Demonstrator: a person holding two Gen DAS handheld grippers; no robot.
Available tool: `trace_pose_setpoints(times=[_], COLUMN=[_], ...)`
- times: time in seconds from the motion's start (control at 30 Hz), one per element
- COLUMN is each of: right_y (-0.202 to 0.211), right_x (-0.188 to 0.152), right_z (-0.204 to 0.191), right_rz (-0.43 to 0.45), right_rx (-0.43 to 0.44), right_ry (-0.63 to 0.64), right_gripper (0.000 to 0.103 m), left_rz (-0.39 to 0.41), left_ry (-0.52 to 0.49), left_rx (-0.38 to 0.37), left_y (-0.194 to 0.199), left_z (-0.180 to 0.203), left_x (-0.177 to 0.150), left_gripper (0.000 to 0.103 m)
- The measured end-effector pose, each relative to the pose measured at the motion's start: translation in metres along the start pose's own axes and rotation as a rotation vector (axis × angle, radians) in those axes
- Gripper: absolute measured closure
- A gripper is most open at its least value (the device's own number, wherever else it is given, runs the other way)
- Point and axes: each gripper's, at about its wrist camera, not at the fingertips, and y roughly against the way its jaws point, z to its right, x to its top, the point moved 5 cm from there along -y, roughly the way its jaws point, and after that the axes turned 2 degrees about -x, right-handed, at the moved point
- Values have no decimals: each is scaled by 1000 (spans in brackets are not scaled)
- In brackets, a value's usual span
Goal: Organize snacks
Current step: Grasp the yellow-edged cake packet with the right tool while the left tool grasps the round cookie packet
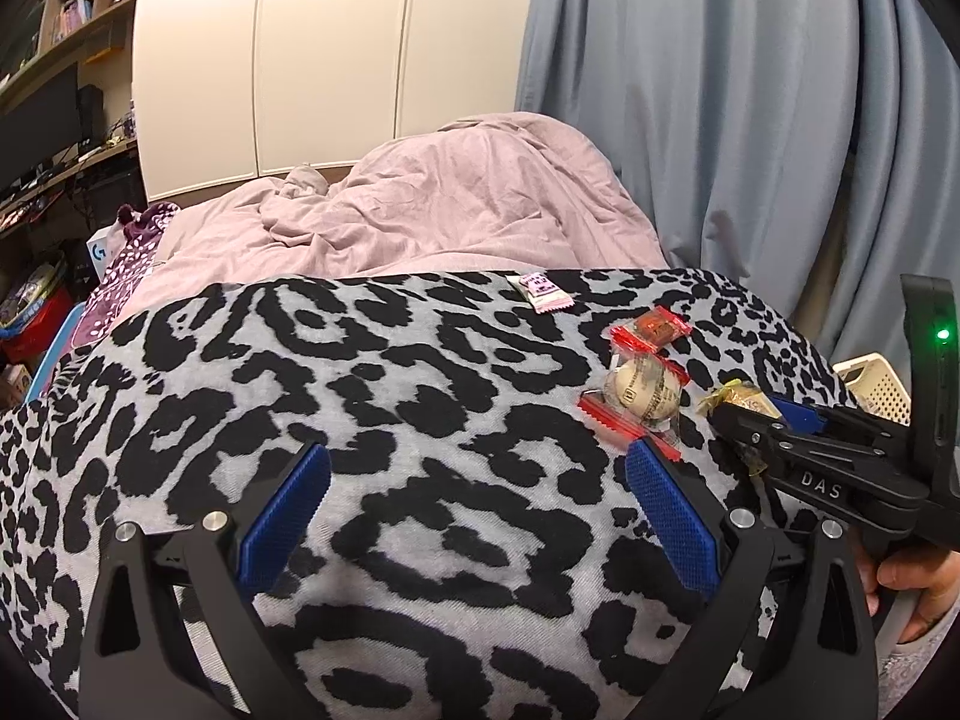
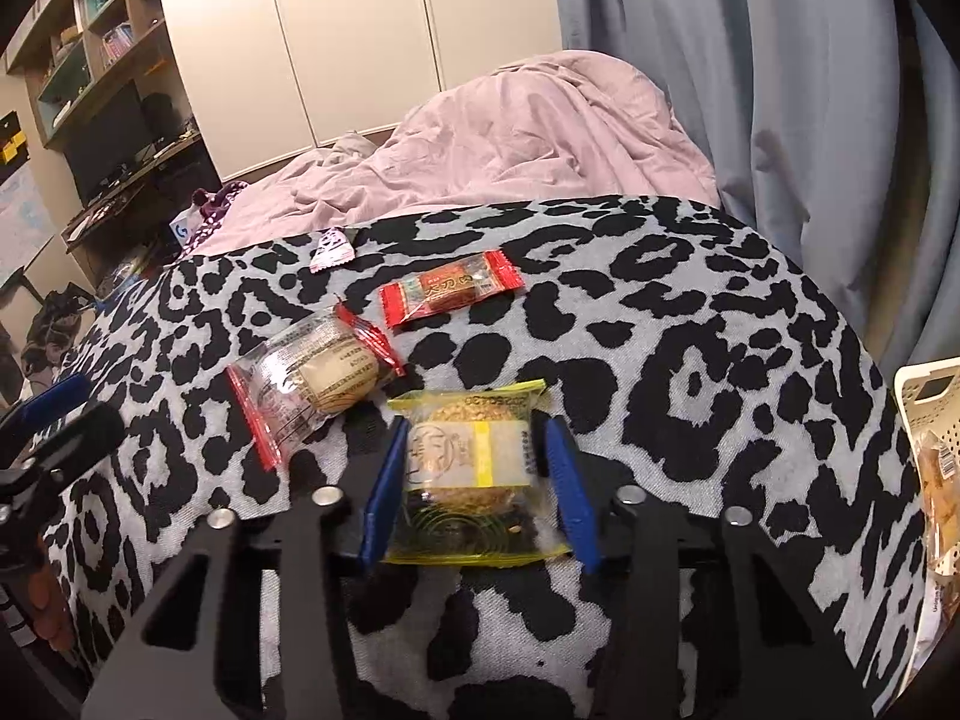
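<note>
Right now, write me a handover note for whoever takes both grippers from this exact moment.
Left gripper: open, empty, hovering over the leopard-print blanket.
Right gripper: fingers either side of the yellow-wrapped pastry; whether it is squeezed yet, I cannot tell.
On the blanket: round pastry in a clear, red-ended wrapper, small red-wrapped snack, small pink-and-white sachet.
Cream perforated basket at the right edge already holds at least one packaged snack.
Left to do: probably move the yellow pastry, then the other three, to the basket.
</note>
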Motion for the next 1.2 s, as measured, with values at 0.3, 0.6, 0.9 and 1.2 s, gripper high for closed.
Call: trace_pose_setpoints(times=[0.3,0.6,0.9,1.2], right_y=[18,28,29,25], right_x=[-11,-18,-19,-17], right_z=[4,17,22,18], right_rz=[26,27,27,17], right_rx=[26,59,83,78], right_ry=[6,-15,-30,-16], right_gripper=[64,63,63,46], left_rz=[-23,-115,-185,-183], left_ry=[-93,-182,-211,-232], left_rx=[-22,-61,-72,-94], left_y=[-22,-65,-94,-95], left_z=[35,70,79,84], left_x=[14,21,21,23], left_gripper=[5,5,30,54])
